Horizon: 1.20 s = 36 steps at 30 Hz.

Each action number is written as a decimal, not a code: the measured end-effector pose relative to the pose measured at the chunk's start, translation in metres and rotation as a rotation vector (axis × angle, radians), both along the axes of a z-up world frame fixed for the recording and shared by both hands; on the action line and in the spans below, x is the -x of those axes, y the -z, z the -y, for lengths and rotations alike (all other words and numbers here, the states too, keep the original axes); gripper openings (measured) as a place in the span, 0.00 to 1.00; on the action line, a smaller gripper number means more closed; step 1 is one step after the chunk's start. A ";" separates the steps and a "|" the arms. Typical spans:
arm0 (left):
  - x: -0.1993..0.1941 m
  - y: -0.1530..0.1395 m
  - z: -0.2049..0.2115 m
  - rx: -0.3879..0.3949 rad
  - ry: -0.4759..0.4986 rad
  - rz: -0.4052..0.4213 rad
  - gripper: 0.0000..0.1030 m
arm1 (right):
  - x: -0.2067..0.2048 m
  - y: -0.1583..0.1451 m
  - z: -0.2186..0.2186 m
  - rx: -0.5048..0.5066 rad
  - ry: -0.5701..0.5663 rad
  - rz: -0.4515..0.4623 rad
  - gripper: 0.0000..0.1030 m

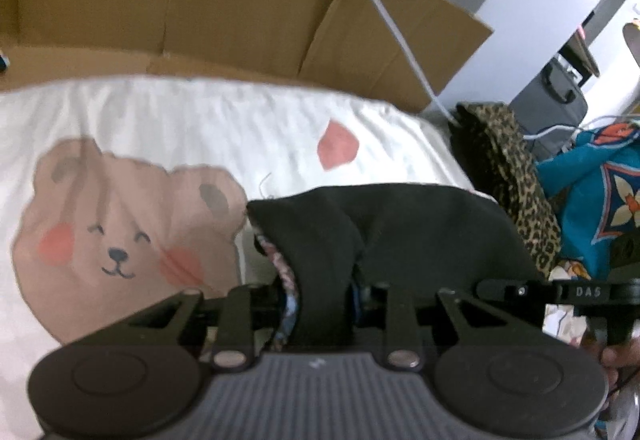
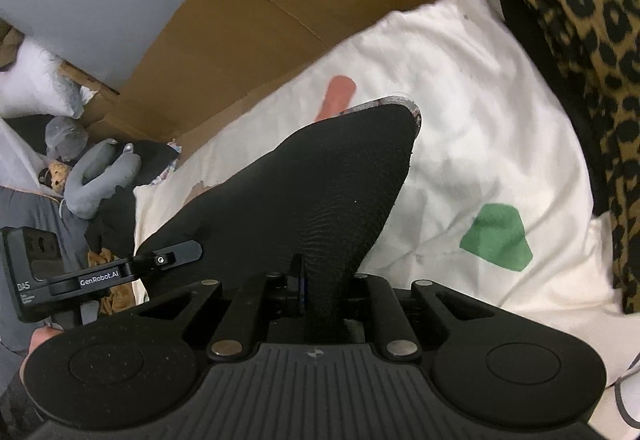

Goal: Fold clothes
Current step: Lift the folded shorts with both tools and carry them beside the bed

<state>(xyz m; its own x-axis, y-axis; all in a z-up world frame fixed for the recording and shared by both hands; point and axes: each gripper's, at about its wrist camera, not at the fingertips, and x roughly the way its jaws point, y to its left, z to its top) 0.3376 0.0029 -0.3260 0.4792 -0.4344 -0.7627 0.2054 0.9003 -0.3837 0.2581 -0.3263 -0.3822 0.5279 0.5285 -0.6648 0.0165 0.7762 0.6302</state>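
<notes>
Both grippers are pinching the same black garment (image 1: 400,236) and holding it above the bear-print bedsheet (image 1: 160,112), which serves as the landmark here.

Left gripper (image 1: 320,296): its jaws are pressing on a thick bunch of the black fabric, with a patterned inner layer (image 1: 286,268) showing at the edge. The bunch is hanging just right of the printed bear face (image 1: 120,224) on the sheet.

Right gripper (image 2: 320,280): its jaws are nearly pressed together on a thin edge of the same garment (image 2: 312,192). The cloth is rising to a stiff point over the sheet (image 2: 480,120), between the pink patch (image 2: 340,92) and the green patch (image 2: 496,236).

Surroundings: a leopard-print cloth (image 1: 508,176) is lying off the sheet's right edge, with a teal patterned cloth (image 1: 600,192) beyond it. A cardboard box (image 1: 200,0) is standing behind the sheet's far edge.

Assessment: the step in hand appears to be lifting the garment clear for spreading or folding. To do it well, both grips should be keeping even tension so that the held edge is hanging straight. The left grip is taking several layers; that bunch may be dragging the fold crooked. The garment should be coming down over the open middle of the sheet, well apart from the leopard-print cloth.
</notes>
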 end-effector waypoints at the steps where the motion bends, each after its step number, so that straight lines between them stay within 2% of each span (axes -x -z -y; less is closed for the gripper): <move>1: 0.002 -0.004 -0.001 0.007 -0.014 0.005 0.29 | 0.001 -0.006 -0.003 0.018 -0.002 0.019 0.09; 12: 0.034 -0.057 0.006 -0.035 -0.065 0.142 0.28 | 0.014 -0.065 -0.018 0.090 -0.013 0.163 0.09; 24: 0.061 -0.126 0.021 -0.032 -0.087 0.301 0.28 | 0.040 -0.147 -0.027 0.181 -0.026 0.383 0.09; 29: 0.071 -0.145 0.032 -0.056 -0.070 0.346 0.28 | 0.048 -0.169 -0.024 0.194 -0.015 0.441 0.09; 36: 0.070 -0.152 0.051 -0.076 -0.067 0.334 0.28 | 0.056 -0.179 -0.019 0.215 -0.017 0.456 0.09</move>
